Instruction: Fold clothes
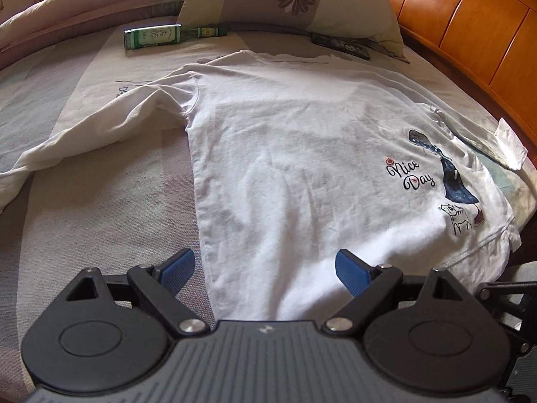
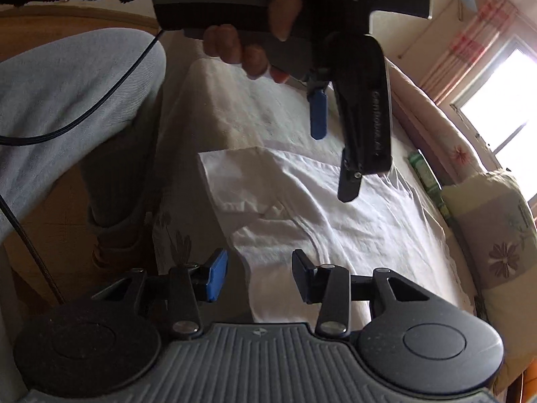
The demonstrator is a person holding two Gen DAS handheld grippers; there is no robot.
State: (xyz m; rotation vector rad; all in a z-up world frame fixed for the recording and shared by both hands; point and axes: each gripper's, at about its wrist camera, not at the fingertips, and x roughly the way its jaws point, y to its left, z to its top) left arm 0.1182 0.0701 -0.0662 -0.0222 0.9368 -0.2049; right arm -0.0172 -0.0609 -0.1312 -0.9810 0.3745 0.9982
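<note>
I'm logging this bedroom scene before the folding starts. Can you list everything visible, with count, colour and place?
shirt: one, white, printed, spread flat on the bed
bottle: one, green, lying beyond the shirt
pillow: one, beige, floral, at the headboard
headboard: one, orange wood
dark flat item: one, by the pillow, unclear
left gripper: open above the shirt hem
right gripper: open at the shirt edge
hand: one, holding the left gripper

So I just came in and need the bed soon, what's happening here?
A person is folding a white long-sleeved shirt spread flat on the bed, using a handheld gripper in each hand. The left gripper hangs open over the hem; the right gripper is open too, gripping nothing. No fold shows yet. A green bottle lies near the pillow.
</note>
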